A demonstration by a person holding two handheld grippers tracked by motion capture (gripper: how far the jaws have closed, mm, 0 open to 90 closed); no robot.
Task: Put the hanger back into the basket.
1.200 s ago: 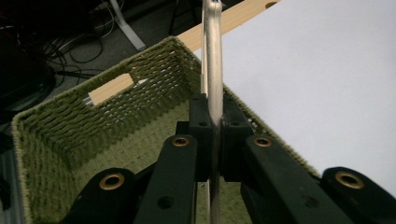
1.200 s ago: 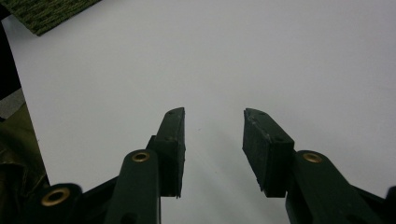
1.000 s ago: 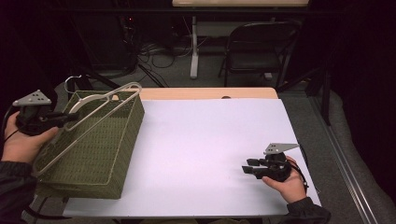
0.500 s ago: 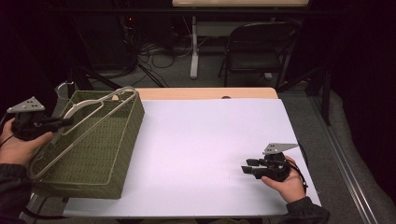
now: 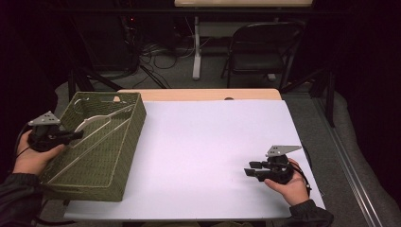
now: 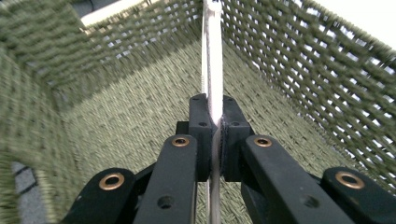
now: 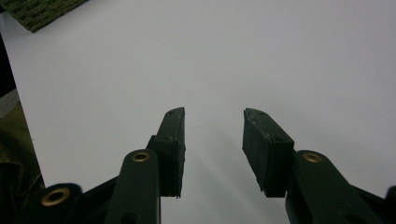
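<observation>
At the left of the high view, the left gripper was clamped on the white wire handle of the green woven basket, its jaws pointing toward three o'clock from the hand. In the left gripper view the two pads met on either side of the thin white handle, which ran straight on toward twelve o'clock over the woven basket floor. The basket sat at the table's left edge, its long axis running from about seven o'clock to one o'clock in the high view, tilted, with the wall nearest the left hand raised. The handle lay within the basket's rim, directly in the grip, so any coming lift or set-down would probably turn on the left hand, the nearer one by far.

Across the bare white table, the right gripper rested near the table's right front corner, well apart from the basket, which lay at about nine o'clock from it. In the right gripper view its jaws stood parted with nothing between the pads, only table surface ahead.

No brand, label or legible writing appeared on the basket, the grippers or the table.
</observation>
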